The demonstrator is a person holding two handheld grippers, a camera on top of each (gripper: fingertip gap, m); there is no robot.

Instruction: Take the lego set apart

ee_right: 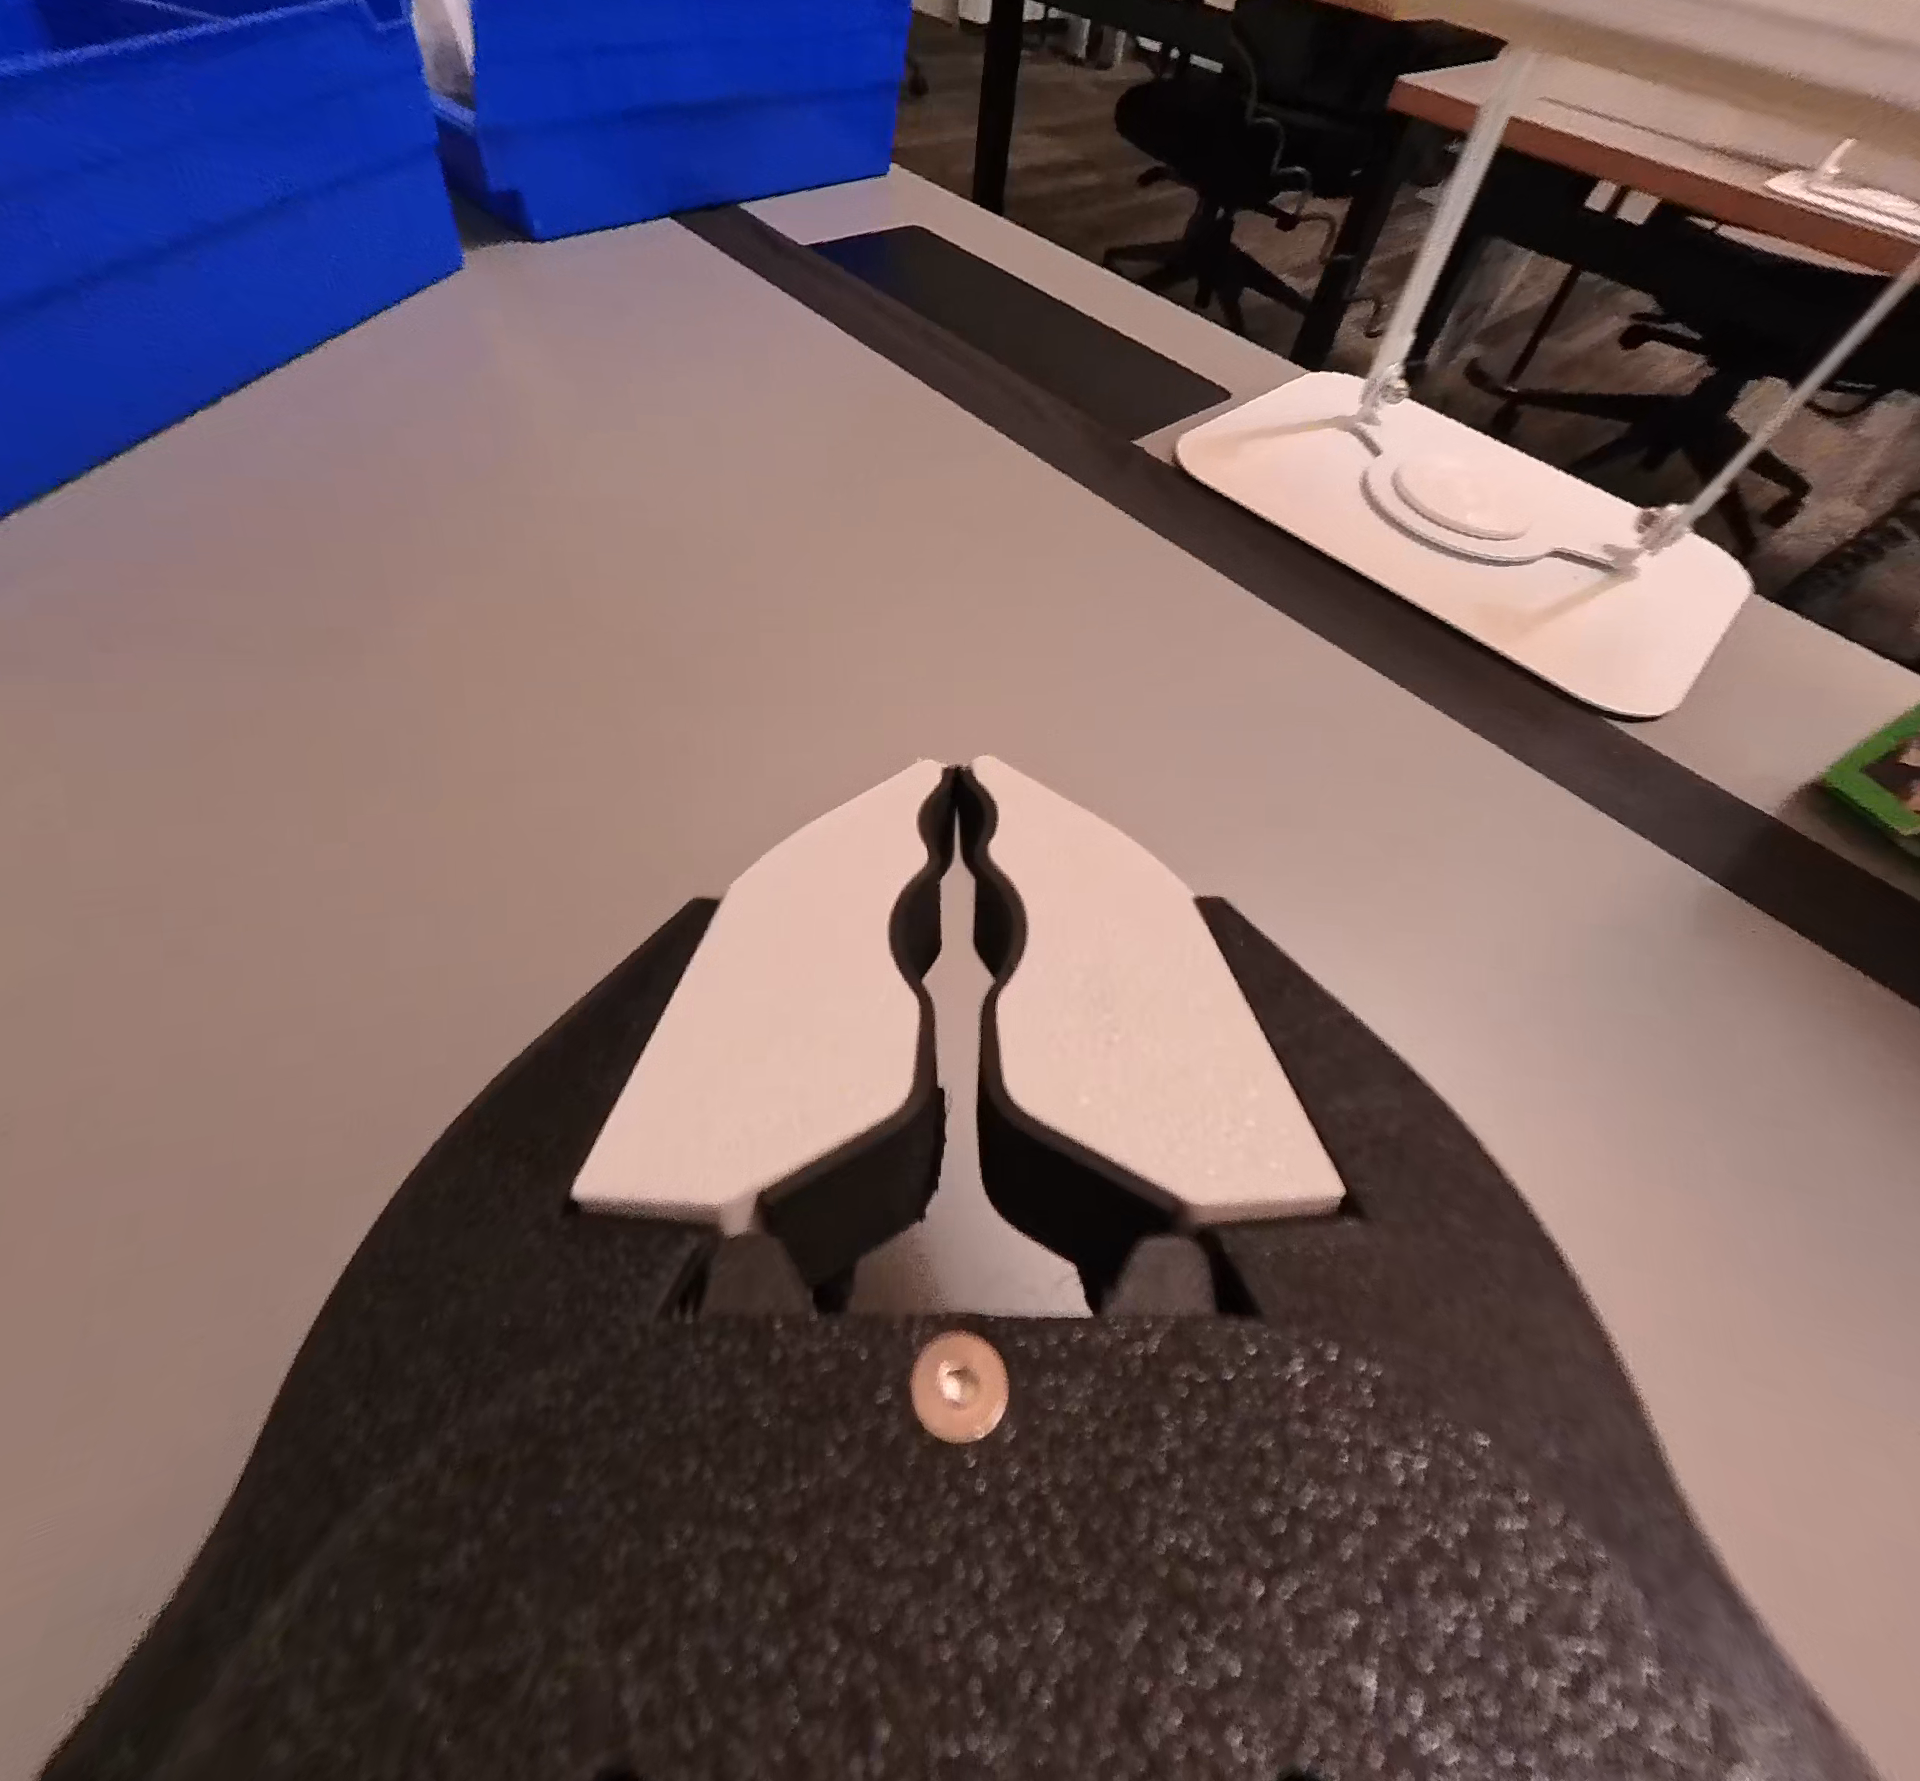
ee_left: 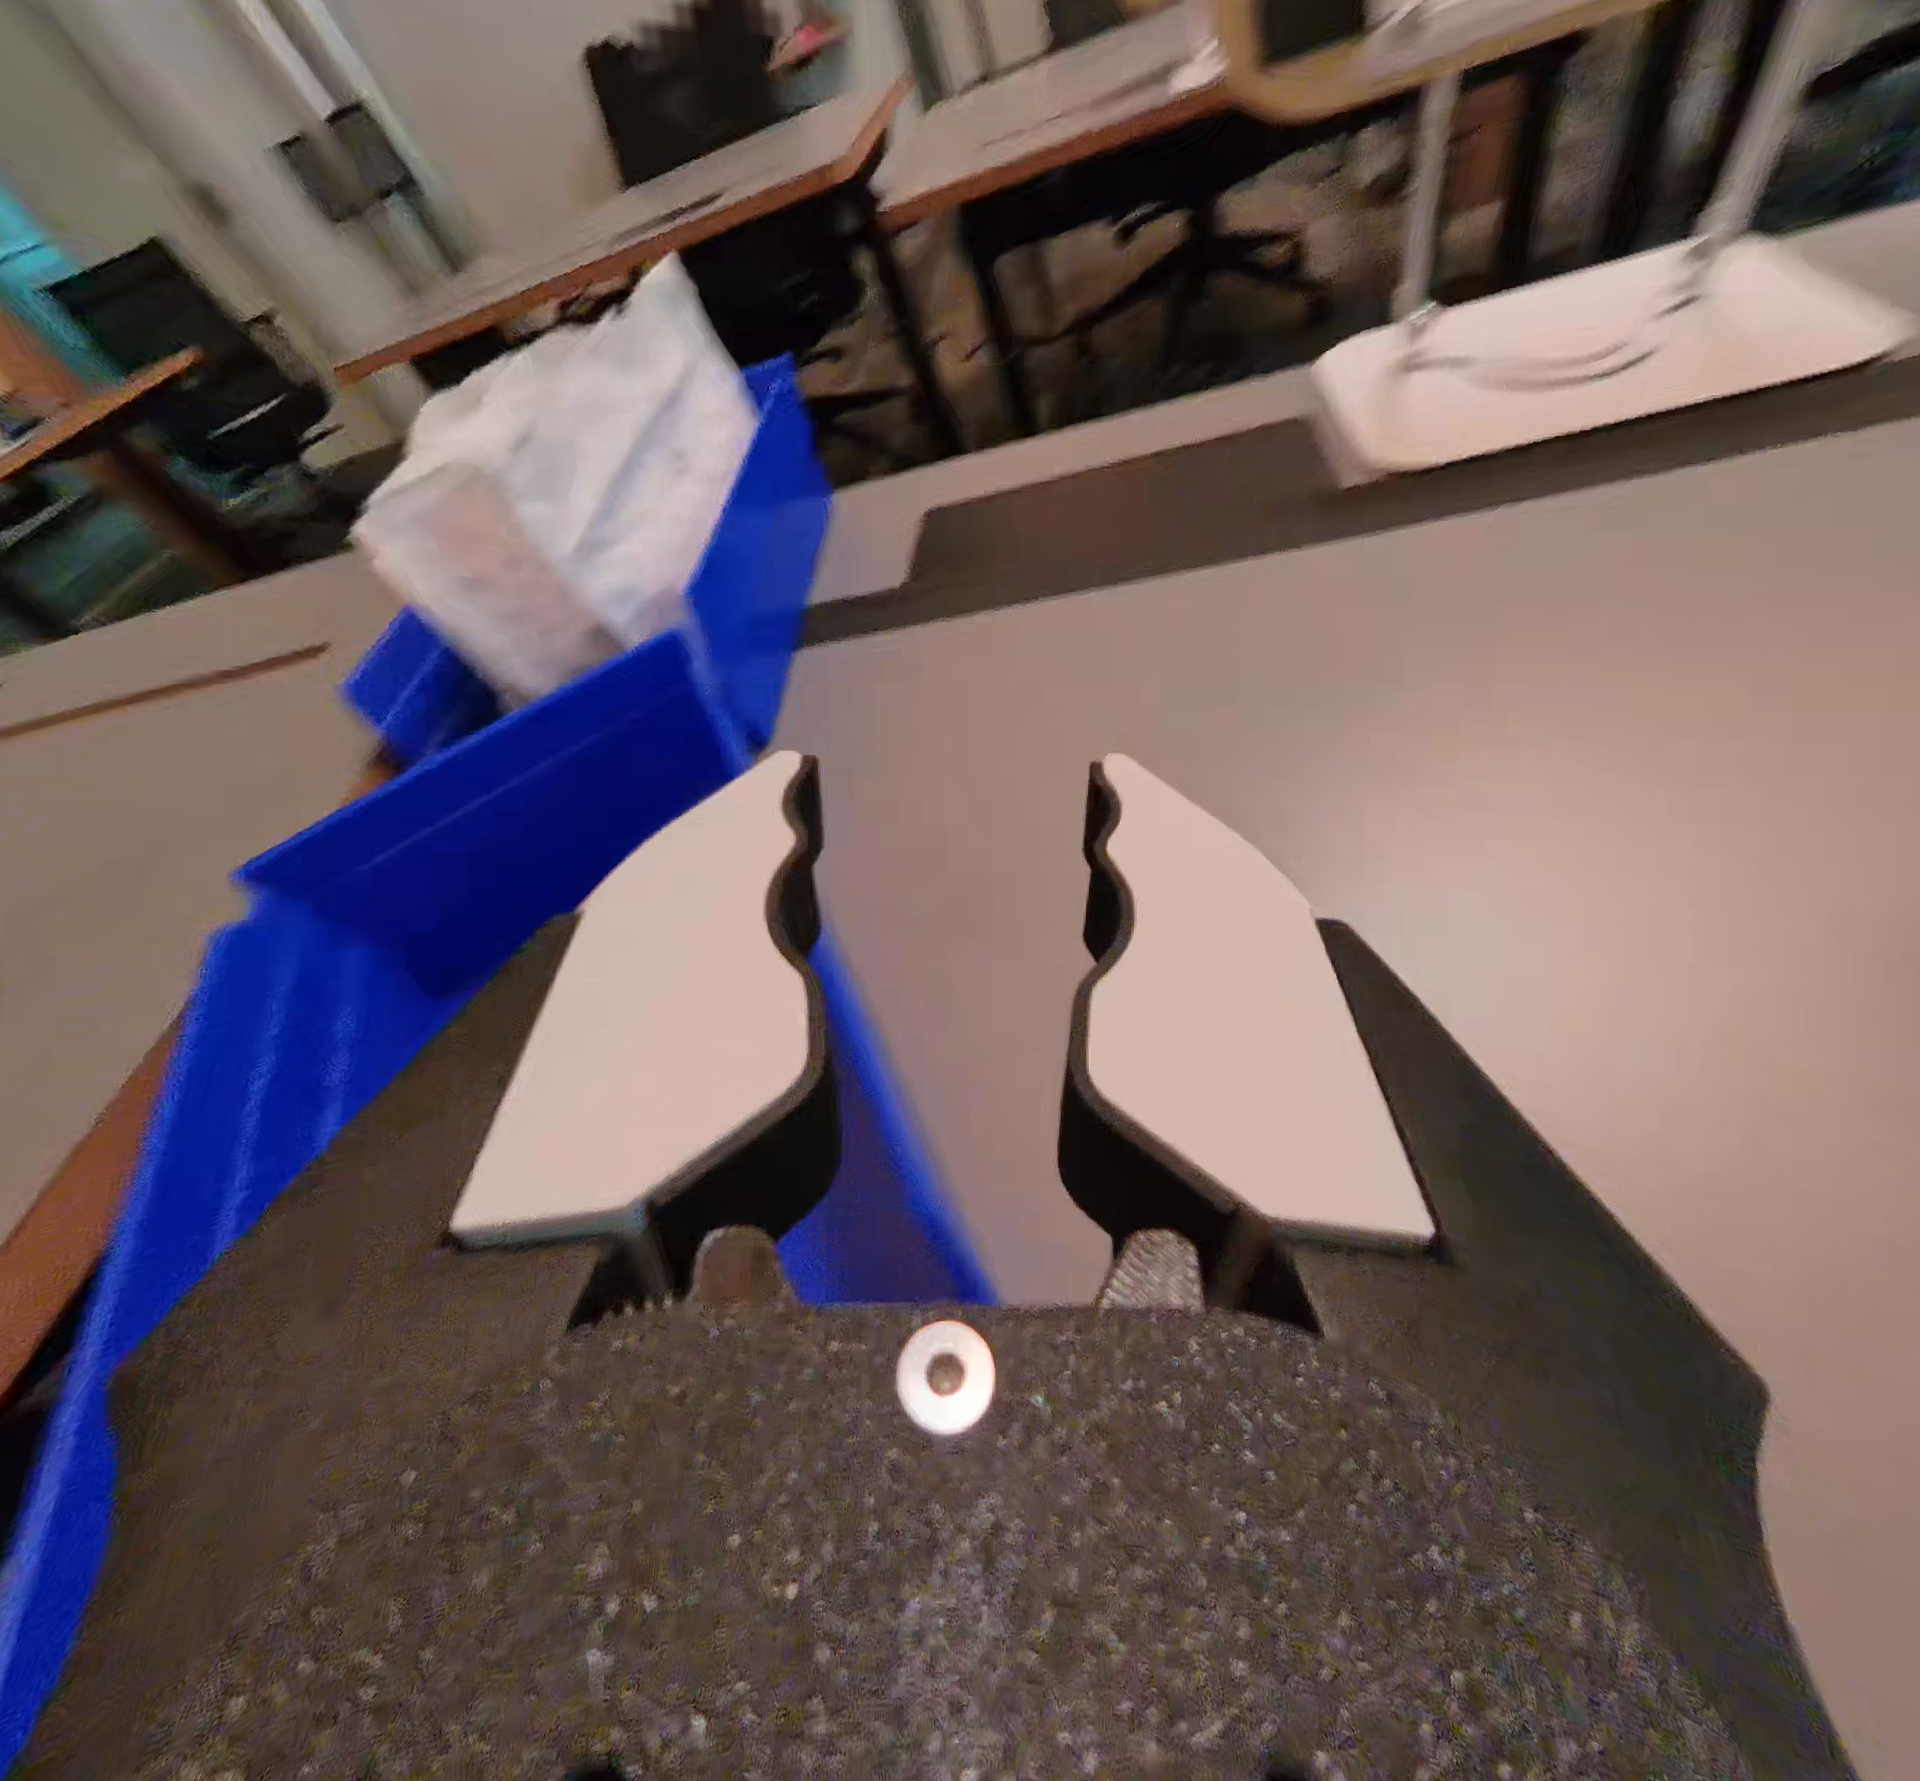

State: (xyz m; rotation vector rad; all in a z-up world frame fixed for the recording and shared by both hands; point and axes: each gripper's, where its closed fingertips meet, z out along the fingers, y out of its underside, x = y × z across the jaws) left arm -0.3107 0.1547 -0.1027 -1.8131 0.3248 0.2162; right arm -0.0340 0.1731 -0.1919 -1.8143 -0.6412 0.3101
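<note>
Blue bins (ee_right: 208, 131), white bag (ee_left: 561, 484), stand base (ee_right: 1475, 536) on grey table (ee_right: 520, 588)

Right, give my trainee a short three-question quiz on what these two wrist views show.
1. True or false: the right gripper is shut on a lego piece.
2. Which gripper has its jaws apart? A) the left gripper B) the right gripper
3. Fill in: the white bag stands in a ____ bin.

Key
1. False: its fingertips meet with nothing between them, over bare grey table.
2. A: table shows through the gap between its fingers.
3. Blue. No lego set can be made out in either view; only a small green item shows at the right edge.
</note>
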